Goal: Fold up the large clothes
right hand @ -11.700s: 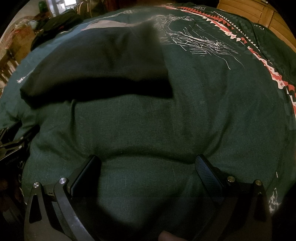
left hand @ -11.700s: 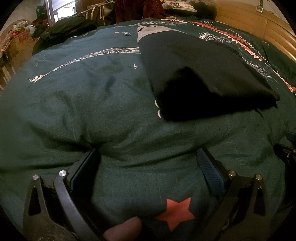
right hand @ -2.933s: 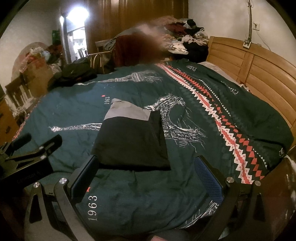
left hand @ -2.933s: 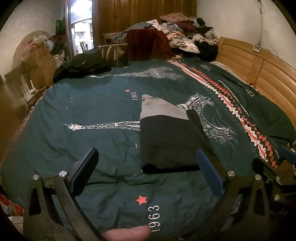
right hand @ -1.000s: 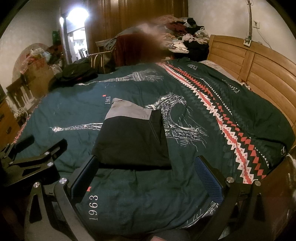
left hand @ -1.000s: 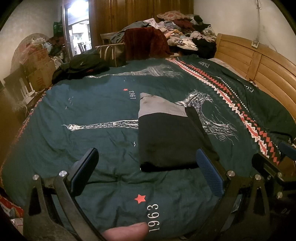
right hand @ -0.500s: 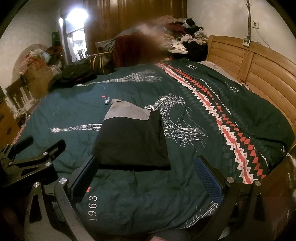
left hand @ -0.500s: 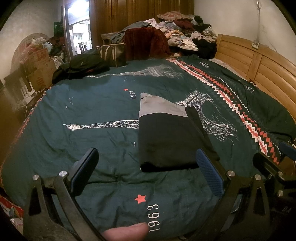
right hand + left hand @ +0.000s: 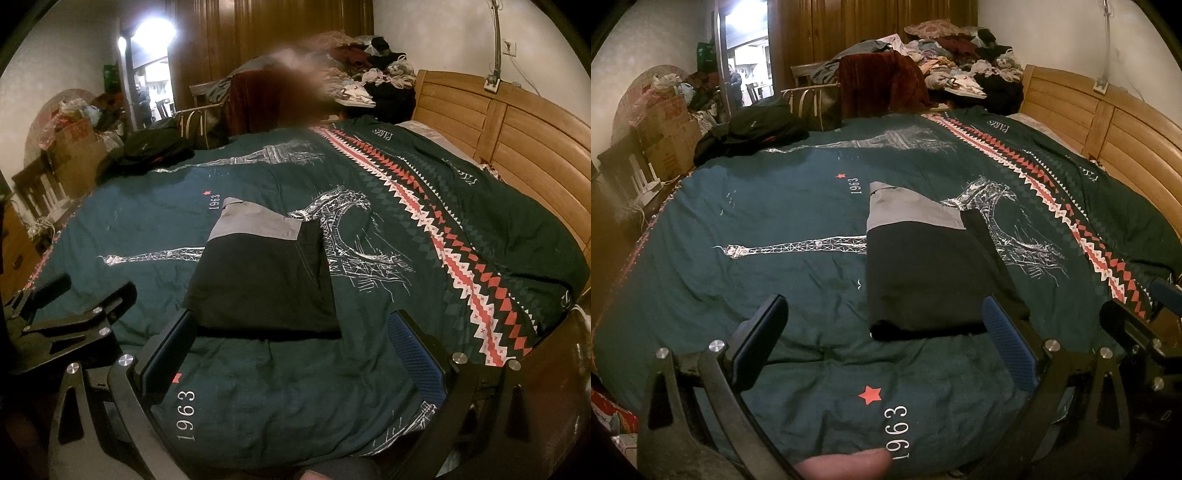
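A folded black garment with a grey band [image 9: 923, 273] [image 9: 266, 280] lies flat on the dark green bedspread [image 9: 775, 206] [image 9: 498, 221], near the bed's front edge. My left gripper [image 9: 882, 339] hovers open above the near edge of the bed, with nothing between its fingers. My right gripper [image 9: 291, 343] is likewise open and empty, held just short of the garment's near fold. Each gripper shows at the side of the other's view: the right one [image 9: 1137, 332] and the left one [image 9: 74, 317].
A wooden headboard [image 9: 517, 122] runs along the right. A heap of clothes [image 9: 960, 74] and a chair with a dark red throw [image 9: 882, 81] stand at the far end. A black bag [image 9: 753, 129] lies at the far left corner, boxes [image 9: 668, 125] beyond it.
Since 11.7 s ago both grippers have drawn back and up from the bedspread, so the whole bed shows. Over the last second almost nothing has moved.
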The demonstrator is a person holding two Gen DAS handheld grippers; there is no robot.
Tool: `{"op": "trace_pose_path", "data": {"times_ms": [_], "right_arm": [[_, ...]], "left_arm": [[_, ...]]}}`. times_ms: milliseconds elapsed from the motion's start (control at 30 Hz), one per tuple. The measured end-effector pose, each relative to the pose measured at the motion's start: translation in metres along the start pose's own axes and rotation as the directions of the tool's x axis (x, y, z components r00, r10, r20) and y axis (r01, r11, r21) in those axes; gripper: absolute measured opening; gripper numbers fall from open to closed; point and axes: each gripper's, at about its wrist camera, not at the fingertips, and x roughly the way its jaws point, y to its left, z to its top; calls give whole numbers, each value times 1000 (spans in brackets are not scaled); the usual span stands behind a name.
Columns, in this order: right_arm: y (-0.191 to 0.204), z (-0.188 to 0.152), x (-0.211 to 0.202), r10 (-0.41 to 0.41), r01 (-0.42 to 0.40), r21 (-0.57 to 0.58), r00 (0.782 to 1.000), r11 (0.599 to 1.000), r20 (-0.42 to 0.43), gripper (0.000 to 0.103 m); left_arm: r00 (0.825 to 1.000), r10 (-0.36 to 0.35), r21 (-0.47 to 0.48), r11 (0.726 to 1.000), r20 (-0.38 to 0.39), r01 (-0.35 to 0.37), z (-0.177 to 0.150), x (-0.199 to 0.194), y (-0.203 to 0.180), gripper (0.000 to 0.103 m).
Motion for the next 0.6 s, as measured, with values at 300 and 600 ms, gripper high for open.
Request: {"op": "trace_pose_path", "data": {"times_ms": [300, 600], "right_arm": [[0, 0, 0, -1, 1, 2, 1000, 1000, 0, 103], [-1, 0, 0, 0, 0, 2, 1000, 1000, 0, 103]], "left_arm": [[1000, 1, 1, 1000, 0, -1, -1, 1, 0, 103], [1000, 2, 1, 1000, 1, -2, 0, 0, -1, 103]]}}
